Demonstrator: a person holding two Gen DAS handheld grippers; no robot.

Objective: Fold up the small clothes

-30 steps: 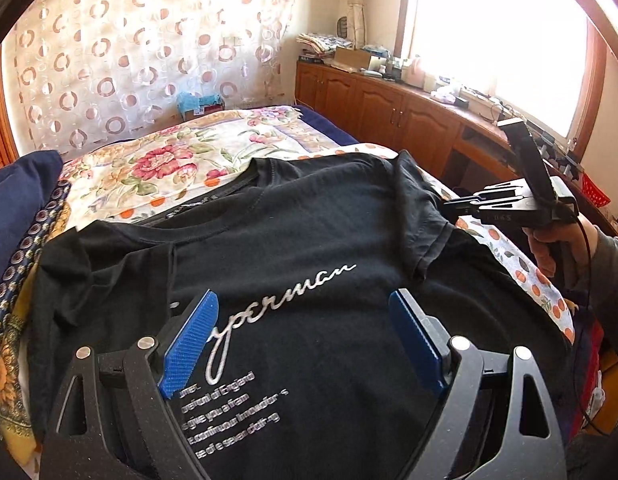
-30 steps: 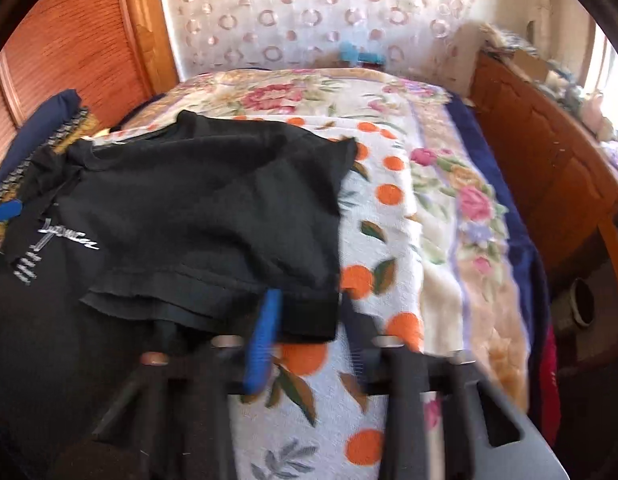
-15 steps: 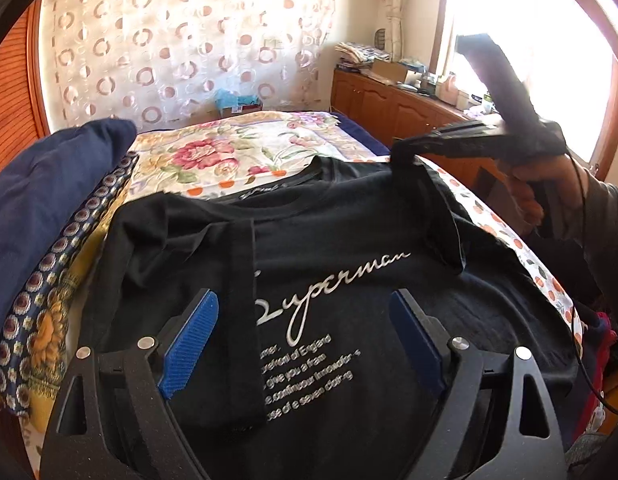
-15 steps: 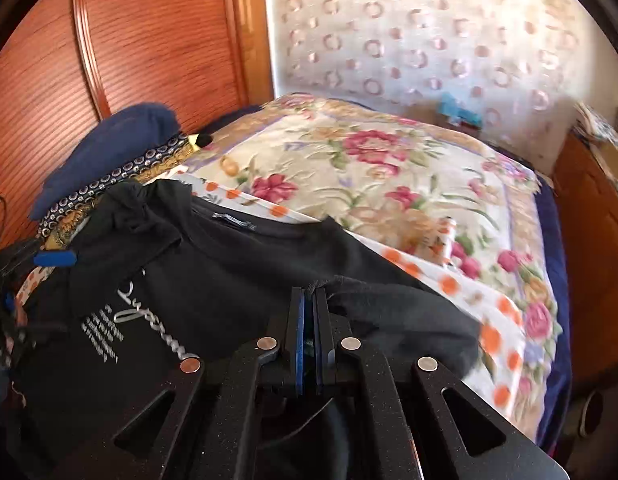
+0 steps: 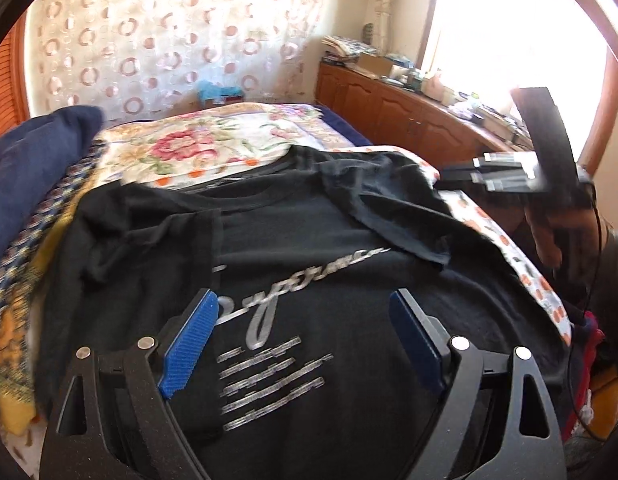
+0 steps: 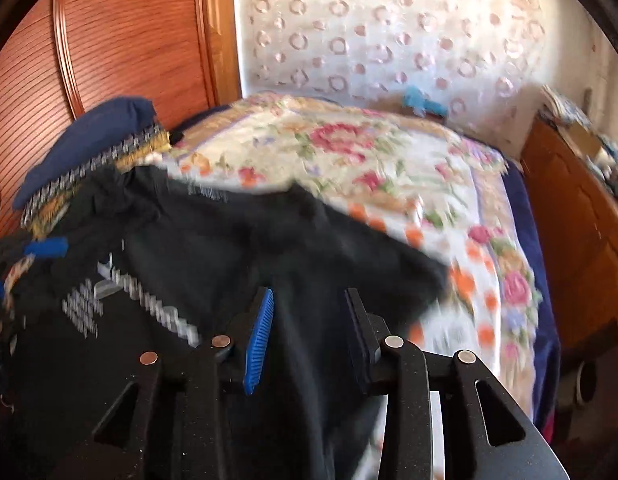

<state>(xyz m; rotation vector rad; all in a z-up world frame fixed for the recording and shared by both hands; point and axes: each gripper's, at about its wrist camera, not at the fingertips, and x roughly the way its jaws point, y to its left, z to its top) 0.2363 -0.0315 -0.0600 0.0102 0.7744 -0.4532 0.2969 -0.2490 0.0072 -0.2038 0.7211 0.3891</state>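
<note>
A black T-shirt (image 5: 309, 248) with silver "Superman" lettering lies face up on the flowered bedspread (image 5: 197, 144). Its left sleeve (image 5: 197, 248) and right sleeve (image 5: 393, 216) are folded inward over the chest. My left gripper (image 5: 305, 332) is open and empty, above the shirt's lower print. My right gripper (image 6: 309, 332) is open and empty over the shirt (image 6: 237, 248), near the folded right sleeve. In the left wrist view the right gripper (image 5: 453, 176) hovers at the bed's right side, held by a hand.
A navy pillow (image 5: 33, 160) on patterned cloth lies left of the shirt. A wooden cabinet (image 5: 409, 112) with clutter runs along the right under the window. A wooden headboard (image 6: 121, 40) stands at the left in the right wrist view.
My right gripper was shut on the right sleeve, carried it inward over the chest, and has now opened and let it go. The left gripper stayed open over the shirt.
</note>
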